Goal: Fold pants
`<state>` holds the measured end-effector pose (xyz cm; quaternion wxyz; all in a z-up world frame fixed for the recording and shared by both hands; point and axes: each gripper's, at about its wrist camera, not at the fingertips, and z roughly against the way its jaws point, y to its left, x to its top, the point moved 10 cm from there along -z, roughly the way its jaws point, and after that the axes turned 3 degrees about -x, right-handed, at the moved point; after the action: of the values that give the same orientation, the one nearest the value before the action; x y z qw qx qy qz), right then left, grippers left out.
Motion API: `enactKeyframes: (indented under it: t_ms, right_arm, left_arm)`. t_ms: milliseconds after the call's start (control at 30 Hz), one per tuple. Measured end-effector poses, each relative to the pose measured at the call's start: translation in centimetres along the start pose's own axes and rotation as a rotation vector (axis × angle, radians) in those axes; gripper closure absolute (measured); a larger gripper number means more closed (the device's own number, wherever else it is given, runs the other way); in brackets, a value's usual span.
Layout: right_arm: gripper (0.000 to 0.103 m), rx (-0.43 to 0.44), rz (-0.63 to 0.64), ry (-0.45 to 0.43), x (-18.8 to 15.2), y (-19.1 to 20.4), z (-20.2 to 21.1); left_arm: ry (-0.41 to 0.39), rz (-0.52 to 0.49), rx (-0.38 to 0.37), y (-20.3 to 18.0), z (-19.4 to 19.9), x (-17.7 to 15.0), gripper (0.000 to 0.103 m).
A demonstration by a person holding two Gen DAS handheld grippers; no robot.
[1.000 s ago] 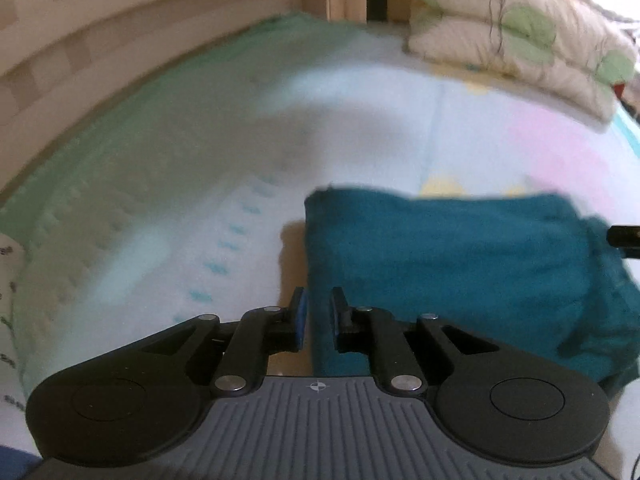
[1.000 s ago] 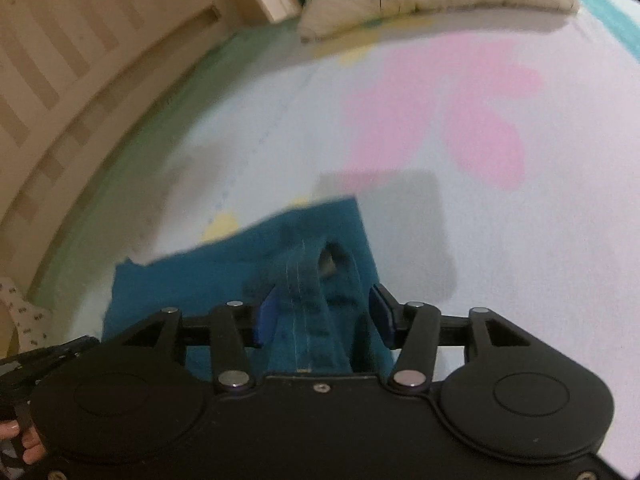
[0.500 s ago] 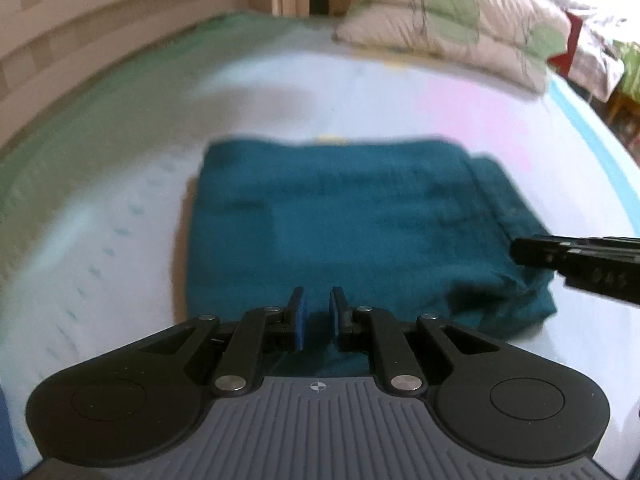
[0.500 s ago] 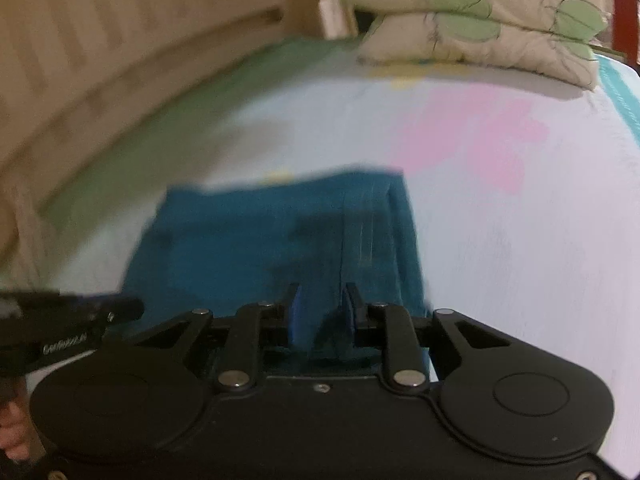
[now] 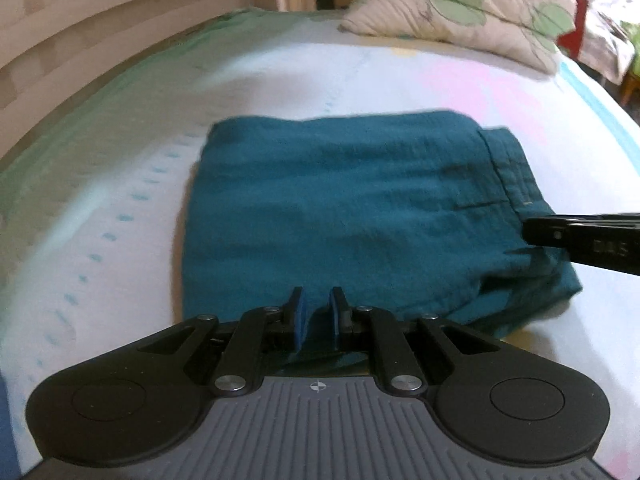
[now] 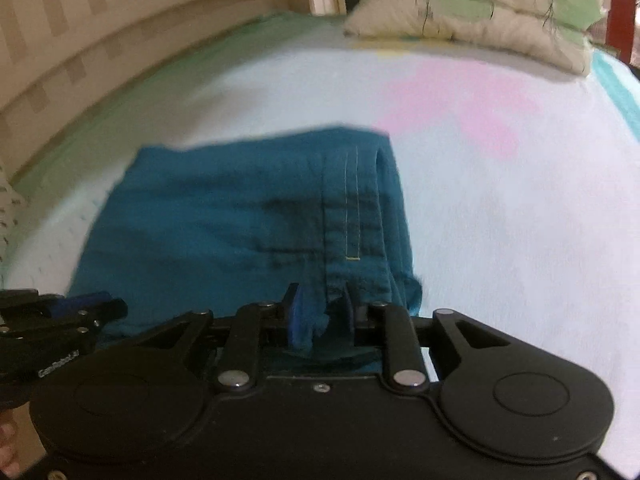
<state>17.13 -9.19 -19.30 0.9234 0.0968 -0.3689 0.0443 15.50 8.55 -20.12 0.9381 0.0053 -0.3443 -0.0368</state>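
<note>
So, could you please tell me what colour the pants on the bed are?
The pants are a solid dark teal, seen best in the left wrist view.

A bed (image 5: 100, 240) with a pale sheet printed in pink and green carries teal pants (image 5: 352, 208), folded into a flat rectangle just ahead of the left claw (image 5: 316, 308). Two stacked pillows (image 5: 460, 8) with green leaf prints lie far ahead, to the right.

white lettering on the black plastic left gripper (image 6: 60, 320), seen in the right wrist view, reads roughly "genrobot.ai". blurred pale letters on the black right gripper (image 5: 580, 236) cannot be read.
</note>
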Motion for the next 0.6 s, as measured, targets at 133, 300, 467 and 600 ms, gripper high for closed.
enactKeyframes:
  t_ms: [133, 300, 467, 600]
  right_arm:
    - [0.066, -0.020, -0.023, -0.011, 0.4, 0.3, 3.1]
    - [0.051, -0.081, -0.049, 0.041, -0.2, 1.1, 5.5]
    - [0.045, -0.117, -0.058, 0.042, -1.2, 1.8, 8.4]
    - [0.042, -0.151, -0.029, 0.020, -1.3, 2.5, 10.3]
  left_arm:
    - [-0.015, 0.031, 0.004, 0.3, 2.5, 0.0, 0.089]
    - [-0.011, 0.060, 0.036, 0.3, 5.7, -0.6, 0.086]
    - [-0.034, 0.117, -0.007, -0.3, 8.6, -1.0, 0.084]
    - [-0.068, 0.147, -0.001, -0.5, 11.0, -1.0, 0.084]
